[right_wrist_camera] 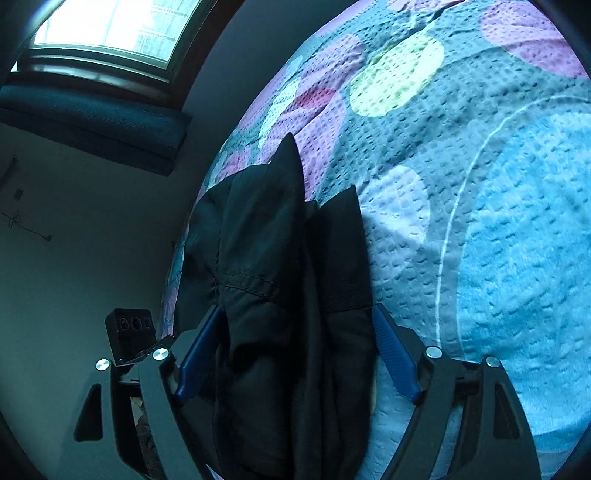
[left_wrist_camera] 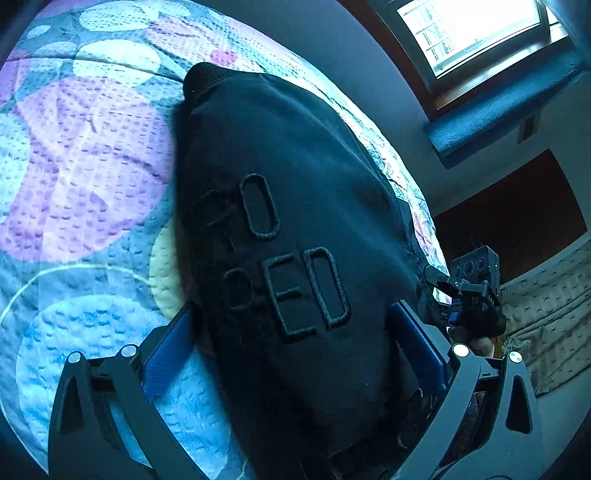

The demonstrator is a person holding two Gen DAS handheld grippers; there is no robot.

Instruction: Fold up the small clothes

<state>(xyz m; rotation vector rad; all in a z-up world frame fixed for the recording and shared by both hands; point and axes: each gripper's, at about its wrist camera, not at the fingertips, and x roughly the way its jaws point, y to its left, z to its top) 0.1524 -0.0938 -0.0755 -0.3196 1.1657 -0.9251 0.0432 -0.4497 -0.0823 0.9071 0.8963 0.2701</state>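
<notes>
A dark navy garment [left_wrist_camera: 280,206] with raised stitched letters lies on the patterned quilt [left_wrist_camera: 74,177] and runs between my left gripper's [left_wrist_camera: 295,317] blue fingers [left_wrist_camera: 170,350], which stand wide apart around it. In the right wrist view the same dark garment [right_wrist_camera: 280,280], bunched in folds, fills the gap between my right gripper's [right_wrist_camera: 295,325] blue fingers [right_wrist_camera: 393,354], which are also spread wide. The right gripper shows in the left wrist view [left_wrist_camera: 469,291] at the garment's right edge. The left gripper's camera housing [right_wrist_camera: 129,336] shows at lower left in the right wrist view.
The quilt [right_wrist_camera: 461,184] with coloured circles covers the bed. A bright window [left_wrist_camera: 472,33] with a blue cushioned ledge [left_wrist_camera: 506,114] sits beyond the bed's edge. A grey wall [right_wrist_camera: 74,221] and a padded beige cover [left_wrist_camera: 554,314] are nearby.
</notes>
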